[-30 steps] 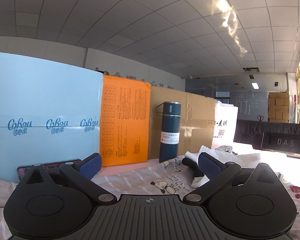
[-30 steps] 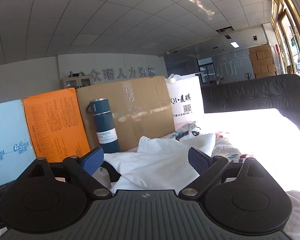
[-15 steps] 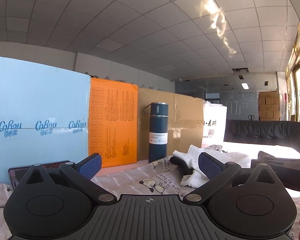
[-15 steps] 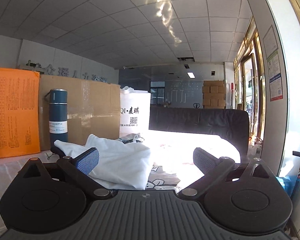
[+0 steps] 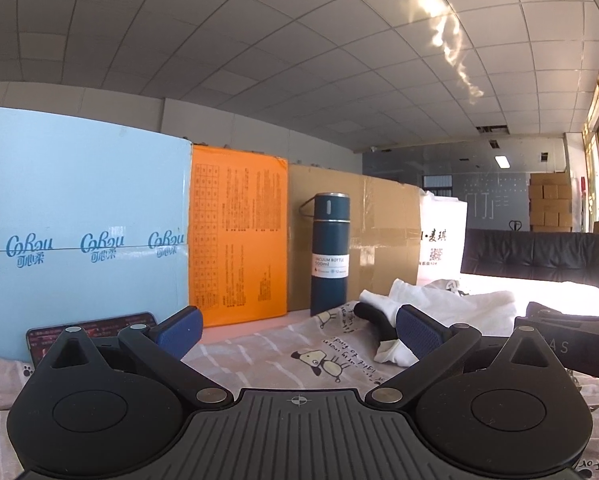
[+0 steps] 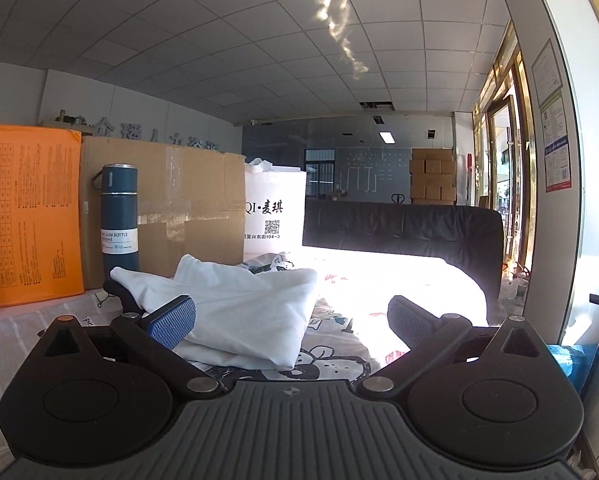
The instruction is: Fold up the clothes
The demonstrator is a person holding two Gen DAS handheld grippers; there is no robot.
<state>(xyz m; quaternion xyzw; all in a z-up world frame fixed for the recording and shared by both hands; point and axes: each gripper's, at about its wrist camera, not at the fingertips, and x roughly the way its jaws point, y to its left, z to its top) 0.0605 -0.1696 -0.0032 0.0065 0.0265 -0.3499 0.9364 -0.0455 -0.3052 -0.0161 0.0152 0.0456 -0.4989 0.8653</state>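
Risk: white garment [image 6: 239,312] lies bunched on the printed sheet [image 6: 331,354]; a low scoop could snag that sheet too. My right gripper [image 6: 291,320] has just been opening and stands released, garment ahead toward its left pad, untouched. Left gripper [image 5: 297,326] open, empty, garment beyond its right pad.

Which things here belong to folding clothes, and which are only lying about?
For the job:
- white garment
- printed sheet under it

Lying about:
- blue bottle
- phone
- white bag
- orange board
- cardboard
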